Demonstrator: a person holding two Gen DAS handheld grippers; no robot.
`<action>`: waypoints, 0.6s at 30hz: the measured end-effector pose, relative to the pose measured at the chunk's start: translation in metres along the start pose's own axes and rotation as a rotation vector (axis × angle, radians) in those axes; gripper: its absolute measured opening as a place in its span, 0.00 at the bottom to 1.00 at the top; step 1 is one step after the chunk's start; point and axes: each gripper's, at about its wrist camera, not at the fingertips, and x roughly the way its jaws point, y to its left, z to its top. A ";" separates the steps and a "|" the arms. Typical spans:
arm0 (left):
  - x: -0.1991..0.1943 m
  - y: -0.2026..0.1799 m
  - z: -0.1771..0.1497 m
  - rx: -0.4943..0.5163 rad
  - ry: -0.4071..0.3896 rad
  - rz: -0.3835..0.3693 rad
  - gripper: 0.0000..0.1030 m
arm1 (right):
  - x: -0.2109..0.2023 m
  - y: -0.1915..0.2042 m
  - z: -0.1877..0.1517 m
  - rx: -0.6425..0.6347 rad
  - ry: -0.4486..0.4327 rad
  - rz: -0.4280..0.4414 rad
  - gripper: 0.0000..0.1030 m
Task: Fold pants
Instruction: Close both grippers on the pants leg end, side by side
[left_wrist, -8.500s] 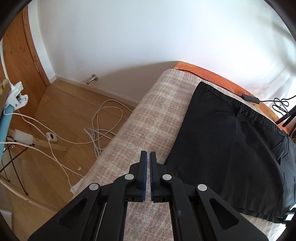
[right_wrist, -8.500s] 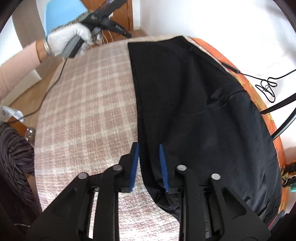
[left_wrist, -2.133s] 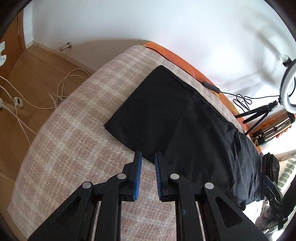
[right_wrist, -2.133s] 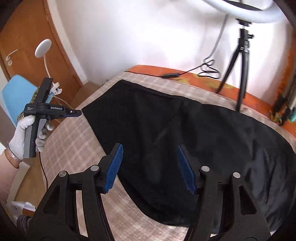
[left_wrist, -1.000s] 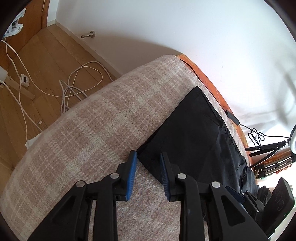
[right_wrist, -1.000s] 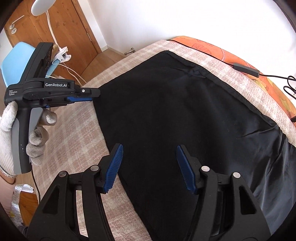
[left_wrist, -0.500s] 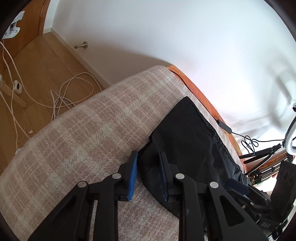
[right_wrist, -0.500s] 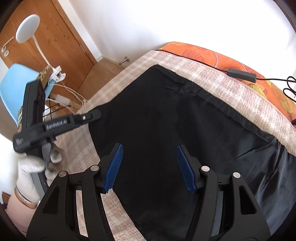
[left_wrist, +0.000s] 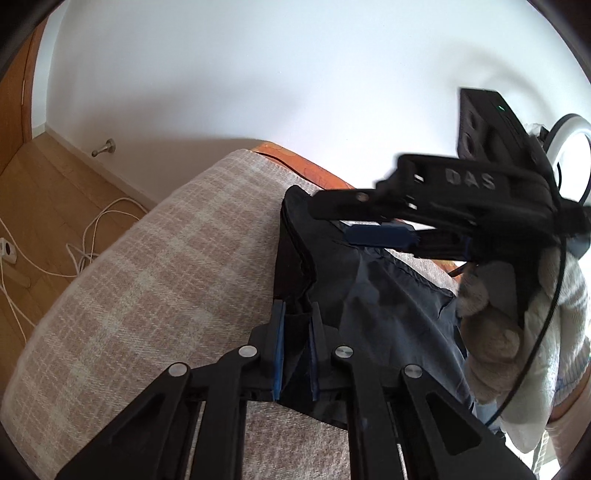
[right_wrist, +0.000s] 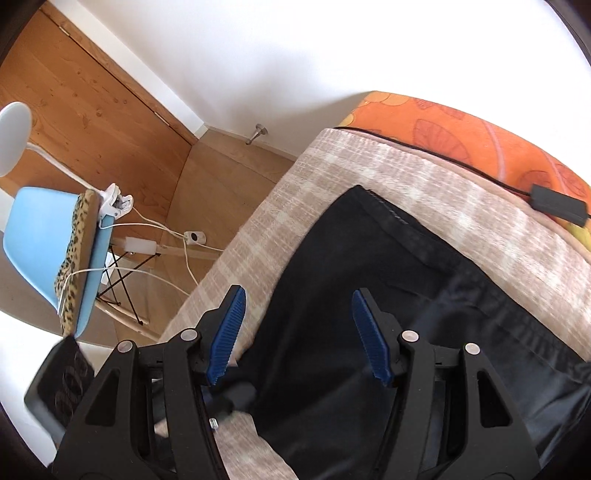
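1. Left tool (left_wrist: 294, 347): its blue pads are clenched on the near corner of the black pants (left_wrist: 388, 310), with dark cloth bunched between them. The jaws have just been closing. That corner stands lifted off the checked blanket (left_wrist: 166, 277) on the bed, and the cloth tents upward along the hem.
2. Pants: they lie flat on the blanket with the long axis running away toward the bed's right end, parallel to the orange edge (right_wrist: 461, 129) beside the wall. The hem end faces the bed's left end, towards the wooden floor (left_wrist: 44, 206).
3. Key relation: the far hem corner lies ahead of the left tool, near the orange edge. The right tool (right_wrist: 297, 336) is nearer to it and, in the left wrist view, hangs over that corner.
4. Right tool: jaws released and standing wide, nothing between the pads. It points steeply down over the hem end, with cloth below both fingers. The gloved hand (left_wrist: 517, 332) grips its handle.
5. Judgement: the next move is likely the right tool dropping onto the far hem corner and closing. The risk is pinching blanket along with cloth.
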 end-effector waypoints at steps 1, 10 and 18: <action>0.000 -0.001 0.000 0.005 0.002 -0.004 0.08 | 0.005 0.002 0.004 0.000 0.008 -0.007 0.61; 0.002 -0.014 -0.006 0.087 0.026 0.006 0.03 | 0.032 -0.005 0.006 -0.006 0.050 -0.108 0.32; 0.004 -0.033 -0.012 0.141 0.045 0.002 0.02 | 0.000 -0.006 0.000 -0.027 -0.017 -0.108 0.05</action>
